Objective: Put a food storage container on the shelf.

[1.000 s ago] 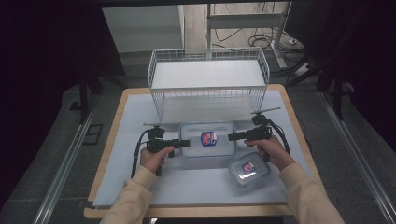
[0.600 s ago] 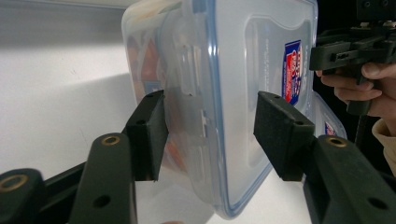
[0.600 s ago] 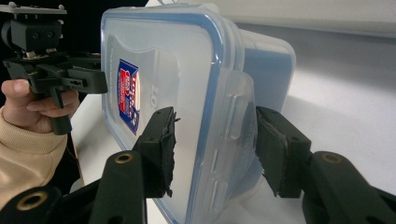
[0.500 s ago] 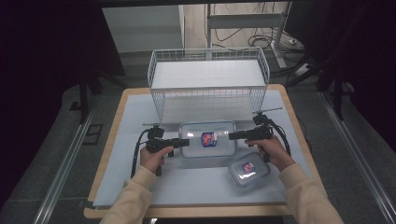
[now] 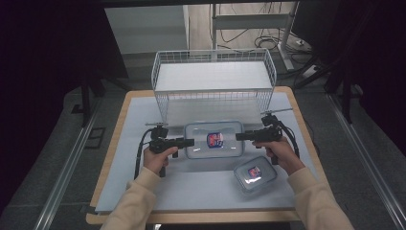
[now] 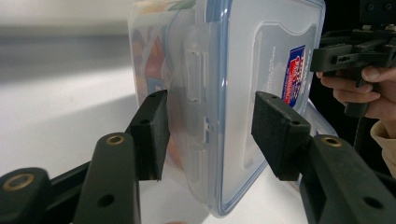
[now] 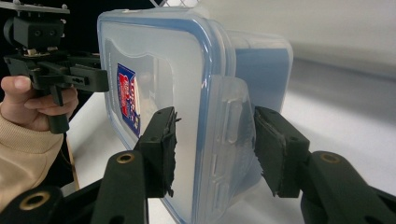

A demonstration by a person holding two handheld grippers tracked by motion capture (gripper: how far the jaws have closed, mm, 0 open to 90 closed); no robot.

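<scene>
A large clear food box (image 5: 214,139) with a blue-rimmed lid and a red-and-blue label lies on the white mat in front of the basket. My left gripper (image 5: 190,142) is at its left end and my right gripper (image 5: 238,136) at its right end, both turned on their sides. In the left gripper view the open jaws (image 6: 210,95) straddle the box's (image 6: 261,56) latch flap, with a gap at the lid side. In the right gripper view the gripper (image 7: 215,112) is open around the box's (image 7: 159,70) other latch flap.
A smaller lidded clear box (image 5: 255,174) sits at the front right, close to the right hand. A white wire basket (image 5: 213,51) stands at the back of the wooden table (image 5: 297,112). Cables trail from both grippers.
Both grippers have edged inward so their jaws now straddle the large box's ends. The box itself stays in the same place.
</scene>
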